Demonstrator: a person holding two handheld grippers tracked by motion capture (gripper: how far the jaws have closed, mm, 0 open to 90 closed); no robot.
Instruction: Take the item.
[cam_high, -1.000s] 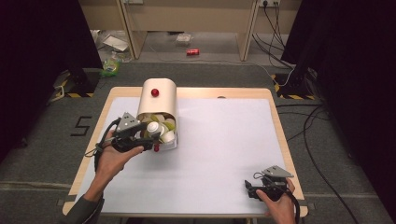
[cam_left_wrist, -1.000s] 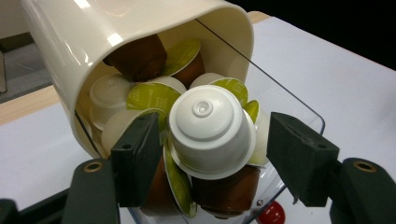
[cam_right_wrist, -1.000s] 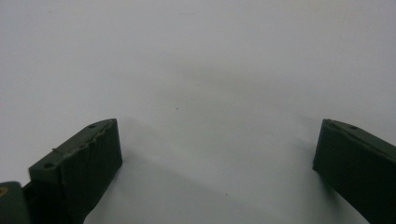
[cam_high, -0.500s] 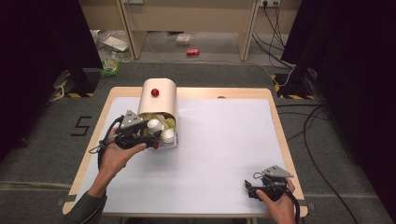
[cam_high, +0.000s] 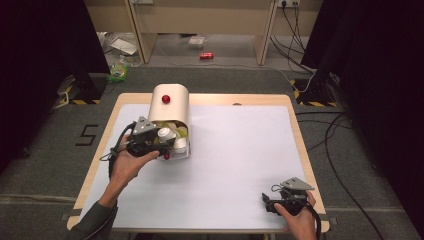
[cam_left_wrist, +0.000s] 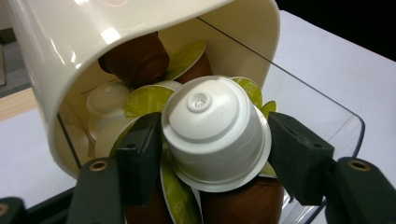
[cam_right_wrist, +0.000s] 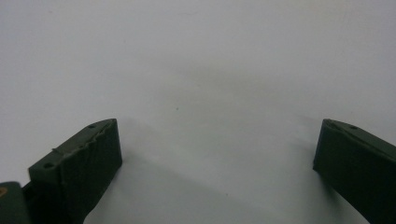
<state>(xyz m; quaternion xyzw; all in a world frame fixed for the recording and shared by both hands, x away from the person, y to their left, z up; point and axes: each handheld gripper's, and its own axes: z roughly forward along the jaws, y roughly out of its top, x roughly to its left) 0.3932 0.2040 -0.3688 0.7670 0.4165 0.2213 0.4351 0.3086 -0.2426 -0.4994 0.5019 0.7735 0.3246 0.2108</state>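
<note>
At the mouth of the holder, 1 white pod is clamped by the left gripper but not yet drawn out, many pods remaining inside, while the right gripper, held wide open and empty, sits well apart.

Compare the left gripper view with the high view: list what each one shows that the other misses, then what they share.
Left gripper view alone: brown capsules and green foil lids packed inside, and the clear front panel.
High view alone: the container's red knob, the right gripper near the table's front right corner, and the floor clutter beyond.
Both: the left gripper around a white capsule at the cream container's mouth.
</note>
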